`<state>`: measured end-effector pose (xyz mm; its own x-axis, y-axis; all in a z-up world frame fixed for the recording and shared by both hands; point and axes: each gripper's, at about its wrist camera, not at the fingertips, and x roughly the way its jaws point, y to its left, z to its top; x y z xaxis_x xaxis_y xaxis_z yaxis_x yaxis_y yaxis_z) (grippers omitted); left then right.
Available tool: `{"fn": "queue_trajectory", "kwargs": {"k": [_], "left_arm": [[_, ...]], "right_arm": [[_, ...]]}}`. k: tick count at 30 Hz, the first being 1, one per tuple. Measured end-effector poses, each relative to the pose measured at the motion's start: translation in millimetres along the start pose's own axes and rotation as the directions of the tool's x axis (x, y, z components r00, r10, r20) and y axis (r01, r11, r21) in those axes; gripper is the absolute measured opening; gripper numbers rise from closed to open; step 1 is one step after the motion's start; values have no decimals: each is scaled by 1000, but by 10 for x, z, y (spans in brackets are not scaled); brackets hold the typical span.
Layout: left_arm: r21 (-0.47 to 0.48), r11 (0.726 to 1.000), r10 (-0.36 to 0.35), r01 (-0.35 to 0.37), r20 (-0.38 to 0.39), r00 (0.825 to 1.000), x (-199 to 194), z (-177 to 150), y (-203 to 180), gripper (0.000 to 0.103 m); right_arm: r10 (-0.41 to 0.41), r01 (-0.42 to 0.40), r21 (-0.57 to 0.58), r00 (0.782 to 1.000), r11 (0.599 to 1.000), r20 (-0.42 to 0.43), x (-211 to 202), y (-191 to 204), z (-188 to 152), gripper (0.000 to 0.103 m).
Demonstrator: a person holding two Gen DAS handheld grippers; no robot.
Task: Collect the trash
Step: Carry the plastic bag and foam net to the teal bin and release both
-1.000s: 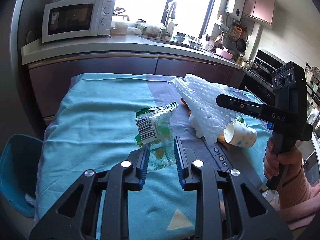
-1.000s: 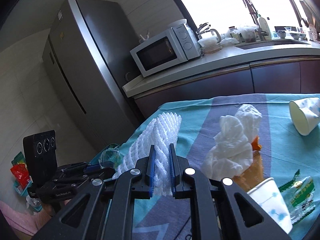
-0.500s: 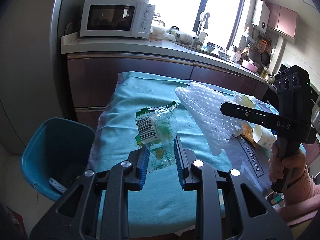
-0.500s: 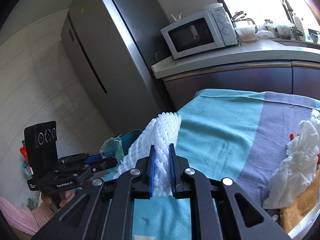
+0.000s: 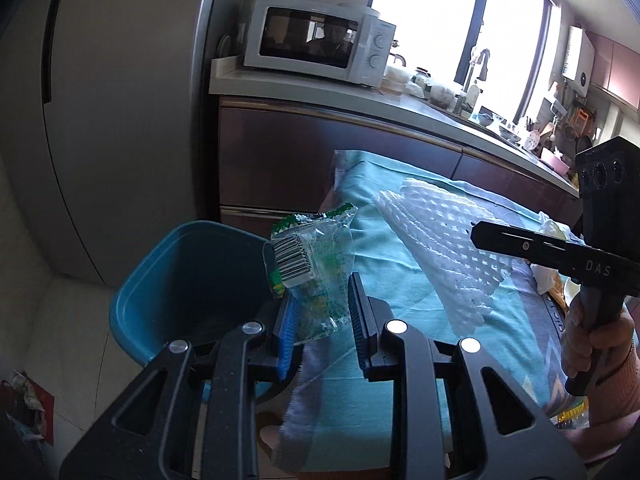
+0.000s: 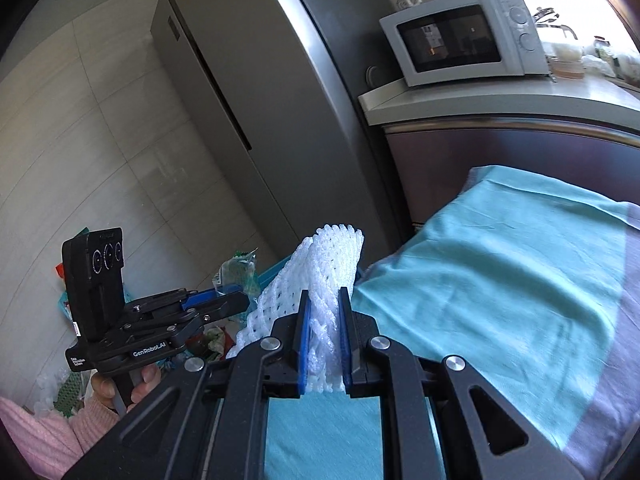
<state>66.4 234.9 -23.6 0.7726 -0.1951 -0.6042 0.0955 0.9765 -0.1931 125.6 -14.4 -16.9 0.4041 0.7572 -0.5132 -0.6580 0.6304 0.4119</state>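
Both pieces of trash are in hand and on their way to the bin, so this looks like the carry-and-drop step. The left gripper (image 5: 322, 308) pinches a clear plastic wrapper (image 5: 310, 264) with a barcode, holding it at the near rim of the blue bin (image 5: 160, 280) that stands on the floor beside the tabletop (image 5: 384, 360). The right gripper (image 6: 324, 344) is pressed together on a white foam net (image 6: 320, 276), which hangs over the teal cloth at the tabletop's edge, short of the bin.

The next move probably calls for bringing each piece fully over the bin's mouth, then letting the fingers part so it falls inside; the net is wide and light, so it may catch on the rim or drift.

Around them stand a grey fridge (image 6: 240, 100) and a white microwave (image 5: 316, 40) on the kitchen counter. The two grippers are near each other at the bin, and more crumpled paper waits further along the tabletop
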Motion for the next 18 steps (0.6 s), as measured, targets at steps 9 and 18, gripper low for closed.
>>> {"fn": "queue_trajectory", "kwargs": {"k": [9,18], "left_arm": [[-63,996,63,-65,-33,997,99,-65,444,25],[-123,987,91,-99,-76,993,308,-171,696,26]], "right_arm": [[26,-27,-29,998,999,-50,388,157,148,12],[23,-25,-15,995,1000,-100,790,229,242,12]]}}
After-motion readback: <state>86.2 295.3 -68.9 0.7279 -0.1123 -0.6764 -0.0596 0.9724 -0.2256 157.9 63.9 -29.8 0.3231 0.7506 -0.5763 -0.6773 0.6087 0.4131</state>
